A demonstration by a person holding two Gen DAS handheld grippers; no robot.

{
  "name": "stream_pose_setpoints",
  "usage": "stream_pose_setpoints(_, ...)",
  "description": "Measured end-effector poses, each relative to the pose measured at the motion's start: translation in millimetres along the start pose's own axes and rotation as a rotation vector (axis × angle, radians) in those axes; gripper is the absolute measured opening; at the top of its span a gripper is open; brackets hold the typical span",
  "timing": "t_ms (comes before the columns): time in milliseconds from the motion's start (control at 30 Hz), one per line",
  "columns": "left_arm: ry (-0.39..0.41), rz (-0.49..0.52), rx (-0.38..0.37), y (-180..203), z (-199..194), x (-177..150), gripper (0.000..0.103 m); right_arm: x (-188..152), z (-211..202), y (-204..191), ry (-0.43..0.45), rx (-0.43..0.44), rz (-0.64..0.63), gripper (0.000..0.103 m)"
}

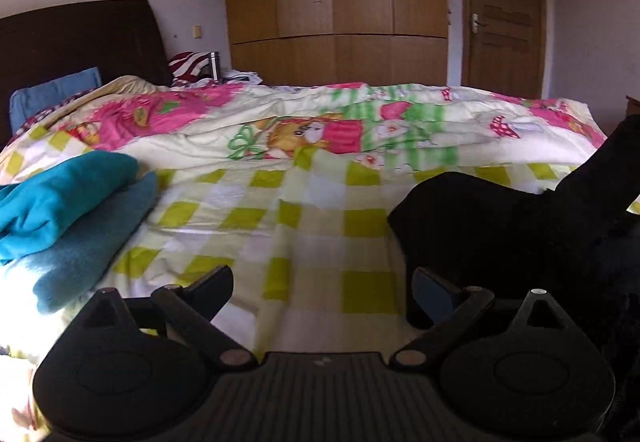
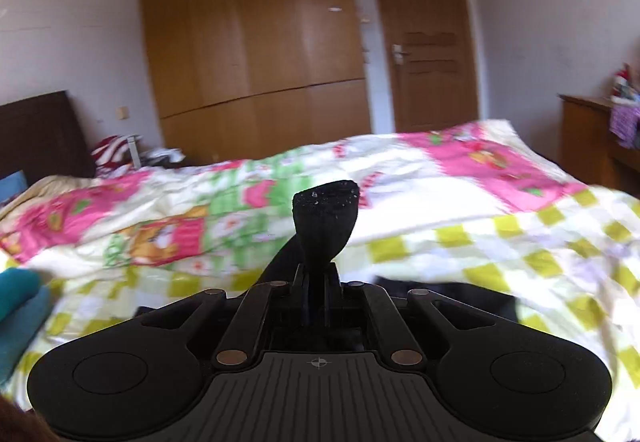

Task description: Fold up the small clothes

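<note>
So my right claw (image 2: 318, 282) is clamped on the black garment (image 2: 325, 220), which pokes out past its tips; left claw (image 1: 320, 290) gapes wide beside it.

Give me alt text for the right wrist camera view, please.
The right hand-held gripper is shut on a black garment, lifting its bunched end above a bed with a checked and floral cover; a wooden wardrobe and door stand behind.

The black garment (image 2: 324, 226) is matt knitted cloth, flecked with lint. The quilt (image 1: 304, 210) is smooth printed cotton. The wardrobe (image 1: 336, 2) is satin wood
</note>
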State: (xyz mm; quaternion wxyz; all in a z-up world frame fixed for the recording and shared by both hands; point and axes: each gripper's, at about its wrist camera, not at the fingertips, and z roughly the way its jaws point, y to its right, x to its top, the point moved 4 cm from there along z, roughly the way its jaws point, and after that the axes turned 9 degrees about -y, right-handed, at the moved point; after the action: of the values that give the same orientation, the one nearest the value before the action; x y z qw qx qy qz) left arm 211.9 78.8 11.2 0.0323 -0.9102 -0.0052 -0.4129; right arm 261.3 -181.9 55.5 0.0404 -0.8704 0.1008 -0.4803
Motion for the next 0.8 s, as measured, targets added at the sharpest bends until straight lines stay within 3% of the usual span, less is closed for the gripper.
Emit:
stream_pose_setpoints(100, -0.033, 0.098, -0.051, 49.0, 16.4, 4.0, 0.103, -25.4, 30.7, 78.4, -0.090, -0.103, 0.137, 0.005)
stream_pose_setpoints(233, -0.076, 0.194, -0.077, 96.5, 32.1, -0.1, 0.103, -59.9, 56.3, 126.6, -0.183, -0.110, 0.221, 0.005)
stream_pose_setpoints(400, -0.051, 0.301, -0.047, 125.8, 38.8, 5.3, 0.103, -69.3, 57.2, 136.1, -0.200, -0.030, 0.240, 0.009)
stream_pose_setpoints(600, -0.054, 0.318, 0.008, 125.6, 58.8, 13.9, 0.103, -65.8, 47.5, 149.7, -0.177, 0.034, 0.347, 0.013)
stream_pose_setpoints(667, -0.077, 0.306, 0.019, 119.8, 68.0, 13.5, 0.103, -65.9, 43.7, 154.8, -0.155, 0.011, 0.358, 0.014)
stream_pose_setpoints(733, -0.113, 0.289, 0.016, 112.8, 76.5, 11.5, 0.103, -67.0, 43.5, 159.4, -0.153, -0.071, 0.327, 0.019)
stream_pose_setpoints(800, -0.134, 0.273, 0.018, 105.5, 80.6, 10.5, 0.103, -66.1, 44.4, 162.4, -0.159, -0.071, 0.316, 0.020)
